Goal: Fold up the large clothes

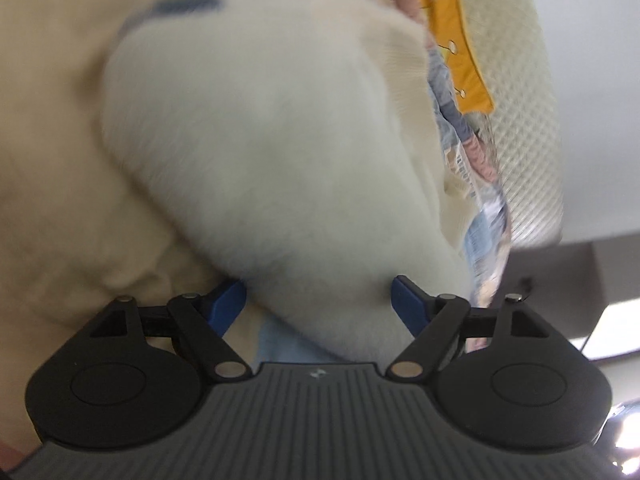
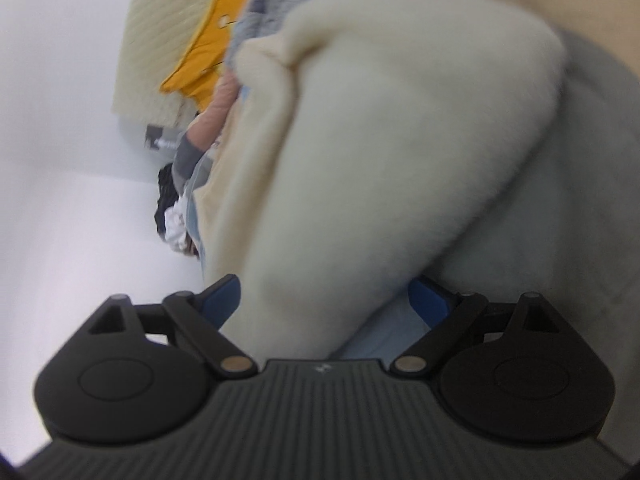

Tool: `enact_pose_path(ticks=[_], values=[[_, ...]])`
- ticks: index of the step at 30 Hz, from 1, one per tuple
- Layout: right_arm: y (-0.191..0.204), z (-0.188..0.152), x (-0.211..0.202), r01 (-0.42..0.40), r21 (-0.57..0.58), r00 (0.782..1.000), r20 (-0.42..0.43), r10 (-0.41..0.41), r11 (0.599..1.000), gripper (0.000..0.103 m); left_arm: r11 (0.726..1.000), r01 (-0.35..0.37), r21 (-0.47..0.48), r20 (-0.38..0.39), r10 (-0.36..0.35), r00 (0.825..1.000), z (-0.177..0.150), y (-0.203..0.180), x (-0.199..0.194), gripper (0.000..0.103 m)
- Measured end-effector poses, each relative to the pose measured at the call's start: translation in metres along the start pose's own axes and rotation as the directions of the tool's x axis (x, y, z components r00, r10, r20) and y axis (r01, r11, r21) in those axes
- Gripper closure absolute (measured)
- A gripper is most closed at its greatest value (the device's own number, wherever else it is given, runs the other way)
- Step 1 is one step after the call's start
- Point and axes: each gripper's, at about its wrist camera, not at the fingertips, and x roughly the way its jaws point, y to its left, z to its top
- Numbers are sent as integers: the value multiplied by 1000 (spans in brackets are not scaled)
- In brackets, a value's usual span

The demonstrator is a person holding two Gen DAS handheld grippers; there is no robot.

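A thick cream fleece garment (image 1: 260, 140) fills the left wrist view, blurred, bunched in a rounded fold over a beige sheet (image 1: 48, 120). My left gripper (image 1: 318, 300) has its blue fingers (image 1: 228, 300) spread wide, with the fleece's near end lying between them and no clear pinch. In the right wrist view the same fleece (image 2: 400, 140) hangs in a bulky fold. My right gripper (image 2: 324, 296) also stands wide, and its right blue finger (image 2: 428, 300) sits apart from the cloth edge. A light blue cloth (image 2: 384, 336) shows under the fleece near the jaws.
A yellow cloth (image 1: 456, 40) lies on a quilted pale mattress (image 1: 524, 120), also seen in the right wrist view (image 2: 208, 40). Mixed clothes (image 2: 176, 208) are heaped along the sheet's edge. White wall (image 2: 60, 80) lies beyond.
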Motion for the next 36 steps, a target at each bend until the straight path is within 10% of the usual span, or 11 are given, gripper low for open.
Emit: enact_pose_path(ticks=[11, 17, 21, 29, 36], values=[[-15, 18, 5, -77, 129, 994, 87, 66, 989, 16, 987, 58, -149, 78, -47, 996, 12, 15, 7, 18], [8, 20, -5, -156, 20, 977, 148, 152, 987, 16, 948, 154, -279, 170, -110, 979, 21, 28, 7, 19], [-6, 26, 0, -109, 67, 985, 143, 99, 992, 18, 966, 114, -234, 193, -69, 979, 28, 20, 10, 28], [-7, 28, 0, -10, -19, 986, 163, 13, 1000, 55, 997, 19, -73, 241, -1, 971, 32, 9, -10, 63], [9, 23, -32, -63, -68, 980, 185, 75, 996, 63, 997, 76, 21, 243, -78, 967, 24, -16, -48, 74]])
